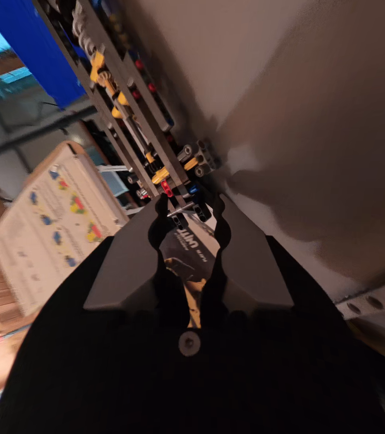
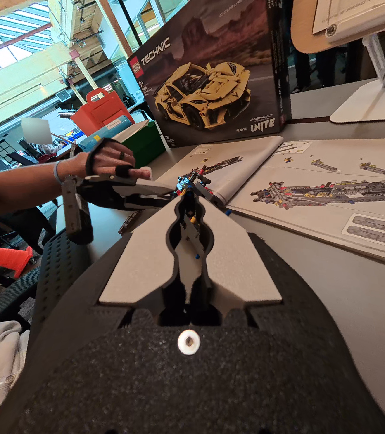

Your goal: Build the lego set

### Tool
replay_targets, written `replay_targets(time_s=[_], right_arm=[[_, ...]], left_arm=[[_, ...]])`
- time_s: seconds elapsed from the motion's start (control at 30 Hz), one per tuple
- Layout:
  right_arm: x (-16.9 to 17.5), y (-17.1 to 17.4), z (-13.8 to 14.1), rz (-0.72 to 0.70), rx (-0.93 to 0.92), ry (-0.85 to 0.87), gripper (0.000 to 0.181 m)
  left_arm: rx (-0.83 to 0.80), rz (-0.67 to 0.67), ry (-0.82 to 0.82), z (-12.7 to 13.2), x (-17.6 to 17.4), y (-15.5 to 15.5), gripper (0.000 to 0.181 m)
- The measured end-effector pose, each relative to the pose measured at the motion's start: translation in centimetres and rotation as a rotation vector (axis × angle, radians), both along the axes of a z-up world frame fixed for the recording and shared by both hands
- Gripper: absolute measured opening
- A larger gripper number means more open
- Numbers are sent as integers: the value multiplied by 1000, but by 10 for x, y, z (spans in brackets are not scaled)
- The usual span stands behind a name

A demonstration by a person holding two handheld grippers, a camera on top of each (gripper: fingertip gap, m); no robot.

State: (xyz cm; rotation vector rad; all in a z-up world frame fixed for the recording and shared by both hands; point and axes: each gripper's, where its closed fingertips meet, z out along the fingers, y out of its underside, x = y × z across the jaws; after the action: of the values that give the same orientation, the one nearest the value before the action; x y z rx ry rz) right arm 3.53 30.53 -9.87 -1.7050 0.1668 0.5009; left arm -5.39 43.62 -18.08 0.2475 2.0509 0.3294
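Note:
A long grey Lego chassis with yellow, red, blue and black parts is held between both grippers above the grey table. In the left wrist view it runs up and left from my left gripper, whose jaws are closed on its near end. In the right wrist view my right gripper is shut on the other end of the chassis, with a grey beam lying between the fingers. The left gripper, held by a hand, comes in from the left and meets the chassis just beyond my right fingertips.
The open instruction booklet lies on the table to the right. The set's box stands behind it. A white stand is at the far right. A loose dark beam lies on the table at left. A printed board stands nearby.

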Motion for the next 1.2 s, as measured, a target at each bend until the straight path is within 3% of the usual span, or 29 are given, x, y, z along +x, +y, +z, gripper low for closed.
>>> replay_targets(time_s=[0.2,0.3,0.43,0.6,0.73,0.9,1.07,1.2], right_arm=[[-3,3,-1,16,-2,1,6],[-5,4,-3,24,-14,-15,6],[-6,3,-2,21,-7,-41,7],[-2,-3,14,-4,67,-56,7],[11,-22,52,-65,227,-37,6],[12,-51,90,-62,269,-37,7],[-7,-72,124,5,251,-112,6],[-29,-71,121,95,192,-158,7]], left_arm=[[160,-146,-169,-4,10,-6,36],[146,-202,-229,1,16,-18,20],[81,-235,-263,12,17,-33,13],[-183,-127,-229,52,22,-46,6],[-364,-40,-207,78,26,-59,6],[-812,159,-100,113,21,-75,6],[-1349,376,216,104,-1,-106,6],[-1523,461,416,79,-19,-124,6]])
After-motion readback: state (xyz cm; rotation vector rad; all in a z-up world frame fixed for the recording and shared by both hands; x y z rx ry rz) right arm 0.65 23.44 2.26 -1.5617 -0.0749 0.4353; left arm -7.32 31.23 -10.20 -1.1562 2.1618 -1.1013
